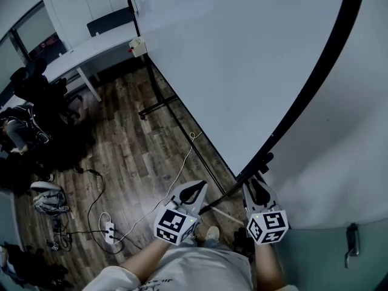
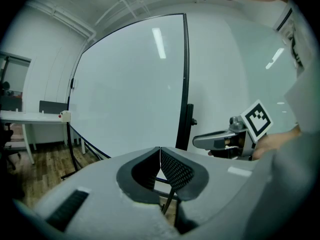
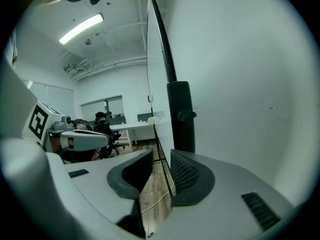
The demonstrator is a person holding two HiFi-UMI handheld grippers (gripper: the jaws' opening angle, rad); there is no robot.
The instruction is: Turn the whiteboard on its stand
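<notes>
Whiteboard [image 1: 242, 59] edge is lined up between the parted fingers of the right gripper [image 3: 161, 155], presumably for turning; left gripper [image 2: 160, 149] is held aside, fingers together.

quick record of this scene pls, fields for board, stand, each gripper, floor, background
board: whiteboard, large, blank, black frame, standing upright
stand: black post at the board's near edge, feet on the wood floor
left gripper: left gripper, jaws together, nothing between them, short of the board
right gripper: right gripper, jaws apart, aimed at the board's near edge, no grip seen
floor: power strip lying to the person's left
background: white desk beyond the board
</notes>
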